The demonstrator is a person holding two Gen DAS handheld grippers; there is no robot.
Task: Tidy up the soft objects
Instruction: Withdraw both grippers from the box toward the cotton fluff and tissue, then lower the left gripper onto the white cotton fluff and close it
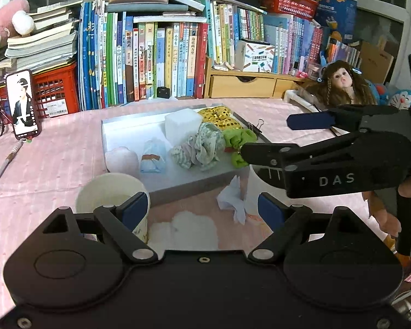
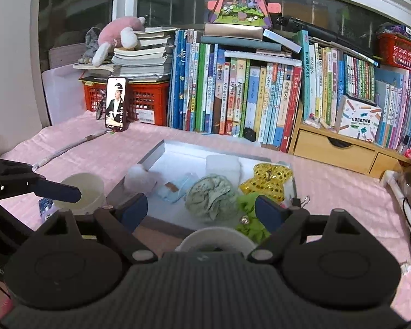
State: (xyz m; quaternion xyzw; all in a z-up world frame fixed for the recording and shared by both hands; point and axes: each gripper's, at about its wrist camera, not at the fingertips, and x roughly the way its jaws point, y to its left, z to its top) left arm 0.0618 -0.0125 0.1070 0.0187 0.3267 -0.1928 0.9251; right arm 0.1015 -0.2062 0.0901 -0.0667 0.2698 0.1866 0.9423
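Observation:
A shallow white tray (image 1: 117, 128) (image 2: 178, 150) on the pink tablecloth holds soft things: a pink pouf (image 1: 122, 159) (image 2: 139, 181), a pale blue packet (image 1: 152, 160) (image 2: 175, 189), a white foam block (image 1: 182, 124) (image 2: 223, 166), a crumpled patterned cloth (image 1: 202, 148) (image 2: 211, 197), a gold sequin piece (image 1: 219, 118) (image 2: 268, 182) and a green cloth (image 1: 239, 139) (image 2: 249, 216). My left gripper (image 1: 202, 209) is open, empty, above crumpled white paper (image 1: 234, 200). My right gripper (image 2: 201, 209) (image 1: 265, 137) is open and empty over the tray's near right corner, by the green cloth.
A white paper cup (image 1: 109, 194) (image 2: 82, 192) stands left of the tray; another white cup (image 2: 216, 241) sits under my right gripper. A phone (image 1: 22, 104) (image 2: 116, 104), books, red crates and a doll head (image 1: 342, 82) ring the table. A binder clip (image 2: 301, 200) lies by the tray.

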